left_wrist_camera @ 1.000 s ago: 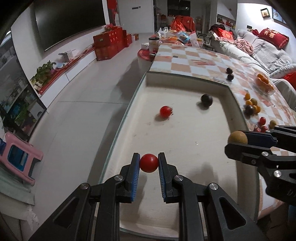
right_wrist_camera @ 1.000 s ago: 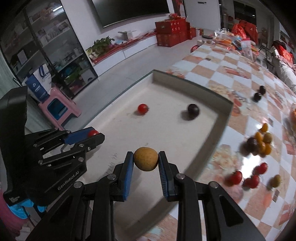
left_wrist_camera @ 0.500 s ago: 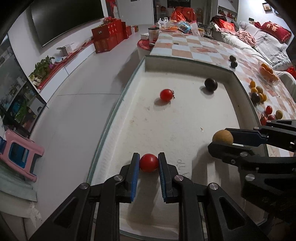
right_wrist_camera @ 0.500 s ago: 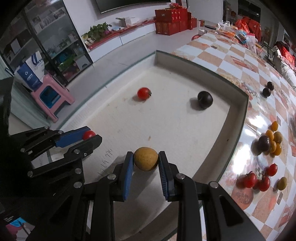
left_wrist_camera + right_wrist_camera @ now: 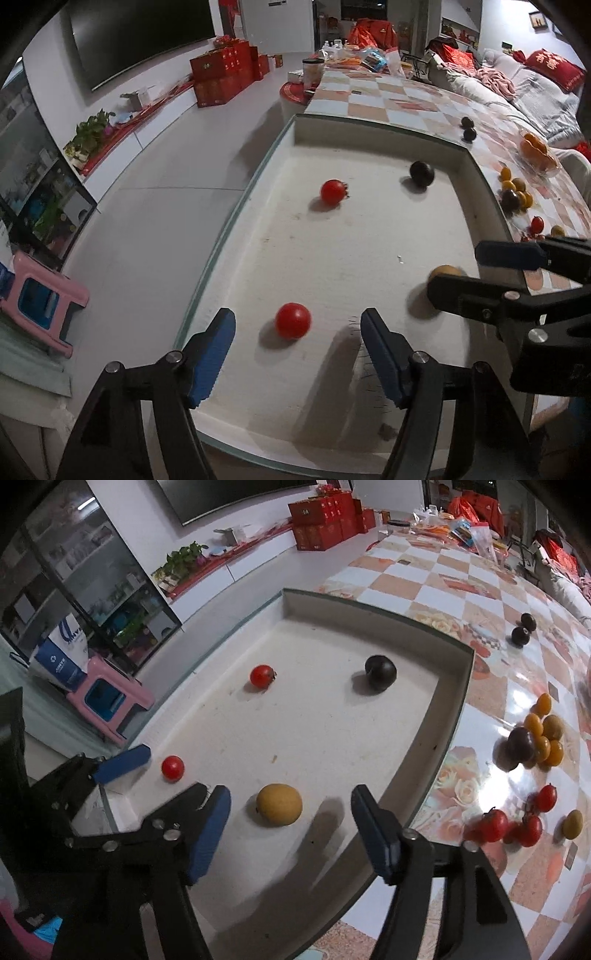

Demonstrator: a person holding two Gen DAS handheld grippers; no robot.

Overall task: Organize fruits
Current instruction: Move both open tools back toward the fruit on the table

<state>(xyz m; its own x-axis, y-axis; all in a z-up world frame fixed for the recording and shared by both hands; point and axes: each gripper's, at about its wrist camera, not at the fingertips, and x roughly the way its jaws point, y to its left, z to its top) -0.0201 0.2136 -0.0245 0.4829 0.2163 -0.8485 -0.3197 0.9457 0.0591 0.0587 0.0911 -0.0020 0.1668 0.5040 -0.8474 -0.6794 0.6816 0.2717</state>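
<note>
Left wrist: my left hand-held gripper [image 5: 297, 334] has just opened wide around the glossy round red tomato [image 5: 292, 320]; my right hand-held gripper [image 5: 290, 821] likewise around the matte tan-yellow round fruit [image 5: 279, 804].

Red tomato [image 5: 292, 320], white tray [image 5: 369, 147]

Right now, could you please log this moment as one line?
left gripper: just opened, red tomato released in tray | right gripper: just opened, yellow fruit released in tray

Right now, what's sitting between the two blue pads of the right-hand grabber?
A tan round fruit lies on the white tray between the right gripper pads, which have just been opening and are clear of it, as the right wrist view shows.
</note>
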